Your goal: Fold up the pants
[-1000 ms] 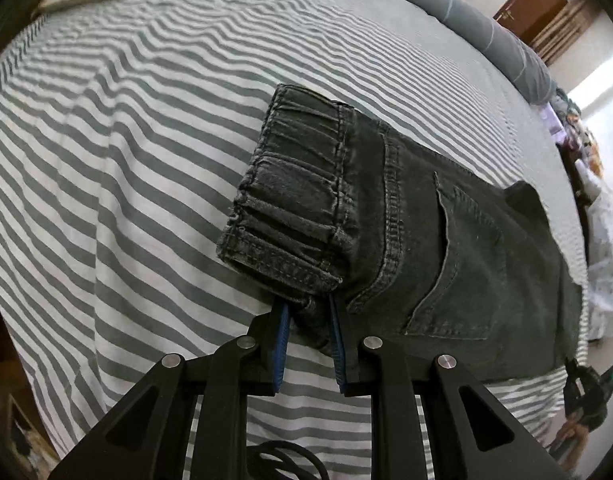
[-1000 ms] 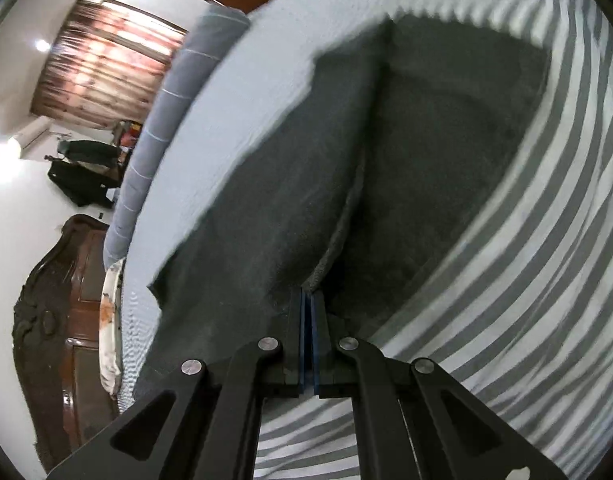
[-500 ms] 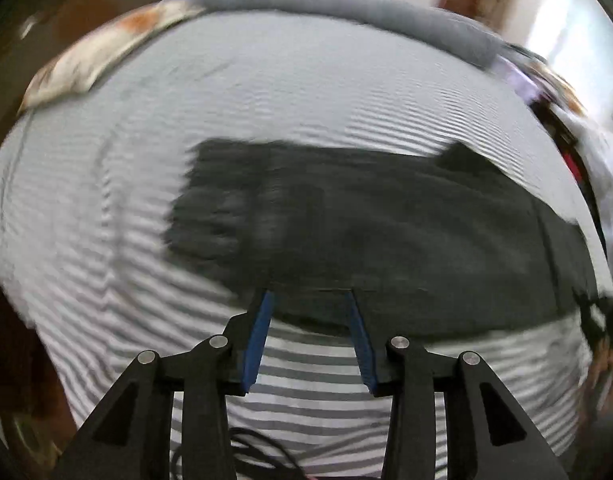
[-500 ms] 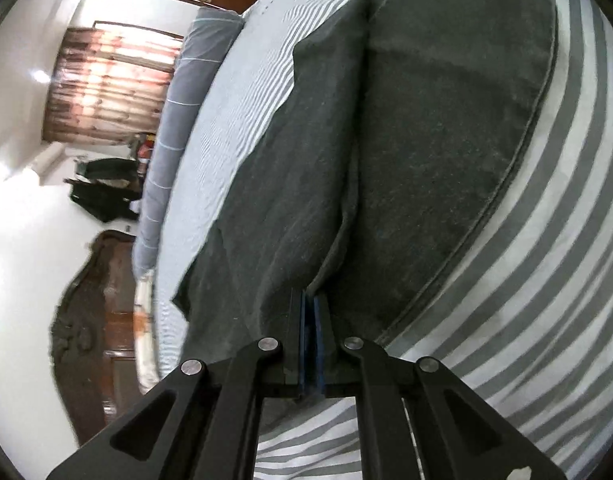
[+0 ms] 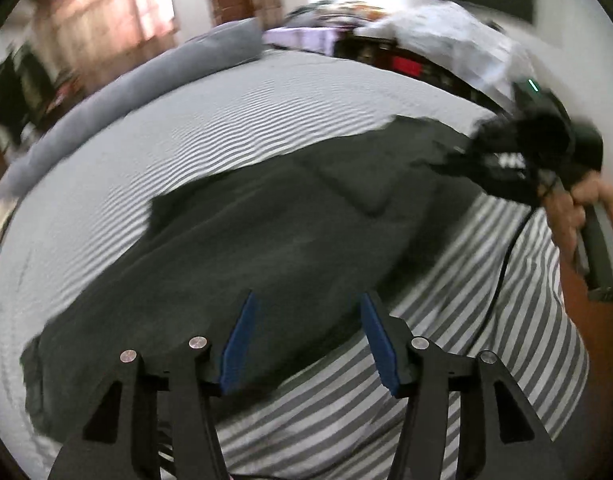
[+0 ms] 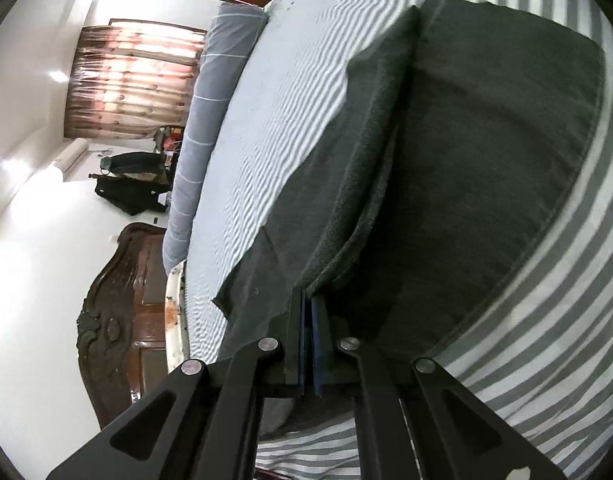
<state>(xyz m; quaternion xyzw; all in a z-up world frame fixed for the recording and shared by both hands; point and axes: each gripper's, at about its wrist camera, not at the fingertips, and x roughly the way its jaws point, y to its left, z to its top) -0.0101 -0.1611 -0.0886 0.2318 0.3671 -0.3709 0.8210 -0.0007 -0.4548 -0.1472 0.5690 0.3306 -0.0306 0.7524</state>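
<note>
Dark grey jeans lie folded lengthwise on the striped bed, stretching from lower left to upper right in the left wrist view. My left gripper is open and empty, its blue pads over the near edge of the jeans. My right gripper is shut on a fold of the jeans near their edge. It also shows in the left wrist view, held in a hand at the jeans' far right end.
The bed has a grey and white striped sheet. A long grey bolster lies along the far side. A carved wooden headboard stands at the left in the right wrist view. Clutter is beyond the bed.
My left gripper let go of the waistband, opened wide and swung right along the jeans. My right gripper stays shut on the fabric and has barely moved.
</note>
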